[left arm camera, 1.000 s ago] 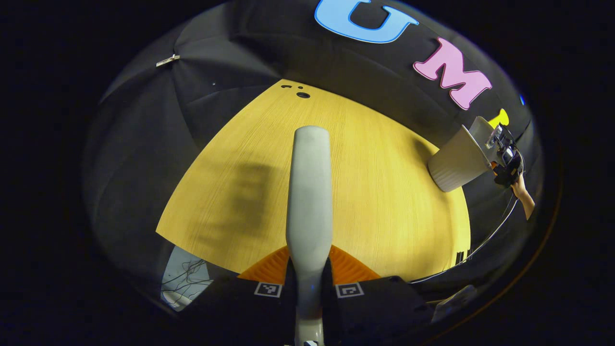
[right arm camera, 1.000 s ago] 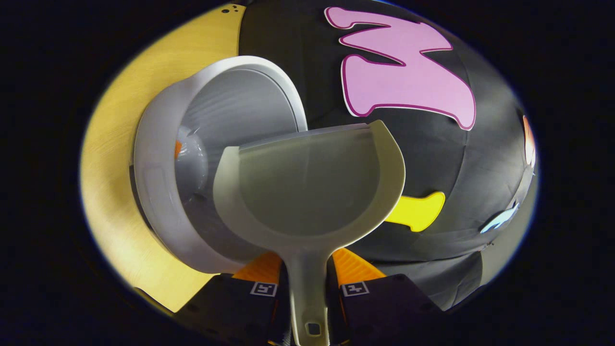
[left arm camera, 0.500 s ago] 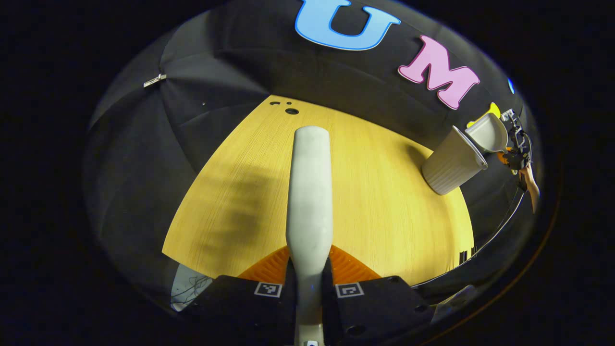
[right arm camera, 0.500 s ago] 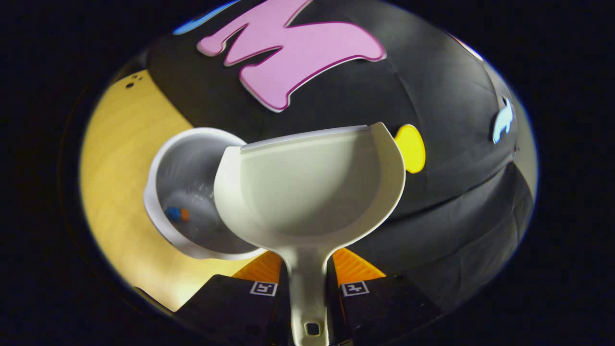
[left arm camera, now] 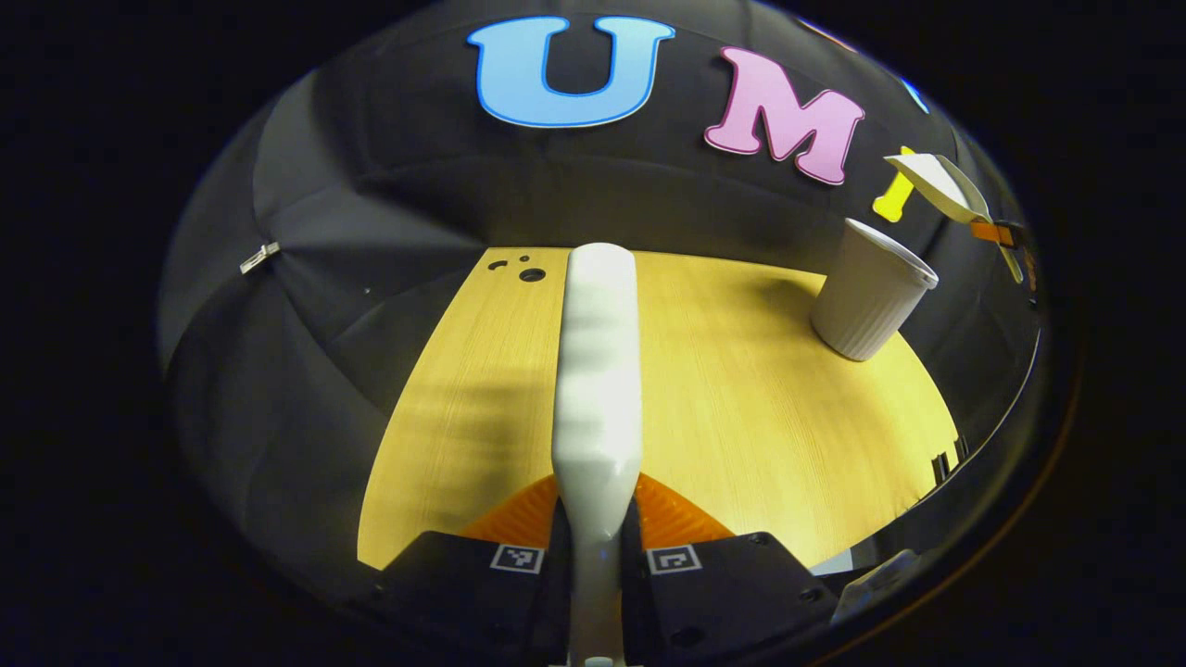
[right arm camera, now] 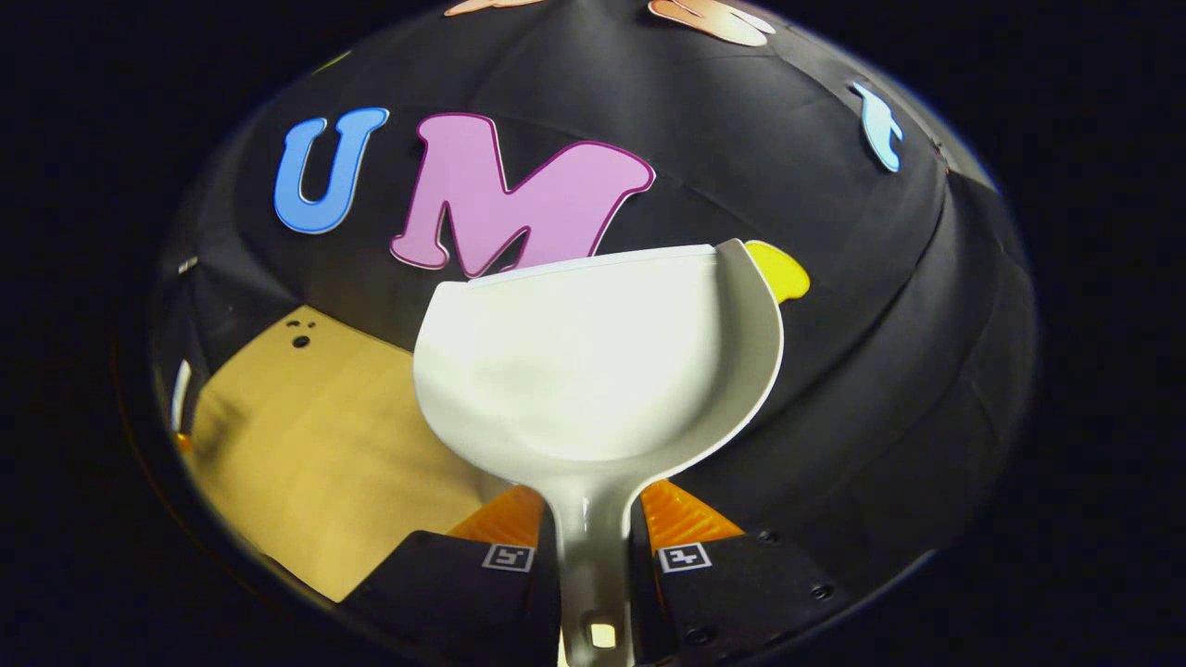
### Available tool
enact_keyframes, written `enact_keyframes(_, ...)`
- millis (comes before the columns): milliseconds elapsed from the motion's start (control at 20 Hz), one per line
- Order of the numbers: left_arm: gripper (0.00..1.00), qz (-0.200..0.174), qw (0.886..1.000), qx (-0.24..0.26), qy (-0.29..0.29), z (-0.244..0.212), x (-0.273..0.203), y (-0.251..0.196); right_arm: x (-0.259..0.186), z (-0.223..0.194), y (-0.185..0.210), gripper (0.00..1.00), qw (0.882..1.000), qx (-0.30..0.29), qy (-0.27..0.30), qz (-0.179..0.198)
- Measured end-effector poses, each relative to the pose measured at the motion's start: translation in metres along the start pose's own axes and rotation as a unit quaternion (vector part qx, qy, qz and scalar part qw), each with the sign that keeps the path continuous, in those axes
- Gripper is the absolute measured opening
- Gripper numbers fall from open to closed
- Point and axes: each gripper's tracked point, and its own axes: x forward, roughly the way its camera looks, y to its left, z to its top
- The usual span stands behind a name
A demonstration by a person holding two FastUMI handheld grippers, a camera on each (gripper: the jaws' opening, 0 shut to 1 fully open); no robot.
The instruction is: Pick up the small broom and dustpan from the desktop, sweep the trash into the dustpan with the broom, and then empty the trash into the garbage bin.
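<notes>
1. The left claw (left arm camera: 593,556) is pinched tight on the handle of the small broom (left arm camera: 598,371). The broom sticks out over the middle of the table (left arm camera: 741,417).
2. The right claw (right arm camera: 593,556) is pinched tight on the handle of the dustpan (right arm camera: 593,371). The pan is held up in the air and looks empty inside.
3. I see no trash on the bare table top, so the sweeping looks done.
4. The garbage bin (left arm camera: 866,296) stands by the far right corner of the table. The dustpan is up beside it, not touching. I think the dumping is done, and little is left to do.
</notes>
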Motion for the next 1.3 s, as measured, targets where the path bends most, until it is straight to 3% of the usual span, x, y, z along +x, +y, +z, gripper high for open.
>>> enact_keyframes(200, 0.26, -0.009, 1.000, -0.005, 0.012, -0.014, 0.012, -0.015, -0.001, -0.034, 0.030, 0.31, 0.991, 0.107, 0.038, 0.065)
enact_keyframes(300, 0.26, -0.010, 1.000, 0.003, 0.014, -0.022, 0.015, -0.018, -0.002, -0.045, 0.068, 0.33, 0.985, 0.134, 0.054, 0.093)
enact_keyframes(550, 0.26, 0.000, 1.000, -0.001, 0.021, -0.039, 0.025, -0.018, -0.035, -0.094, 0.146, 0.33, 0.977, 0.136, 0.080, 0.145)
enact_keyframes(800, 0.27, -0.002, 0.999, -0.005, 0.048, -0.062, 0.042, -0.025, -0.033, -0.162, 0.211, 0.34, 0.965, 0.125, 0.131, 0.188)
enact_keyframes(950, 0.26, 0.002, 0.998, -0.003, 0.070, -0.073, 0.057, -0.028, -0.015, -0.211, 0.236, 0.34, 0.954, 0.138, 0.183, 0.195)
enact_keyframes(1250, 0.26, -0.001, 0.994, -0.005, 0.112, -0.089, 0.099, -0.047, 0.037, -0.277, 0.245, 0.30, 0.942, 0.155, 0.245, 0.169)
enact_keyframes(1300, 0.25, -0.001, 0.993, 0.001, 0.119, -0.090, 0.106, -0.051, 0.043, -0.285, 0.246, 0.34, 0.941, 0.154, 0.253, 0.166)
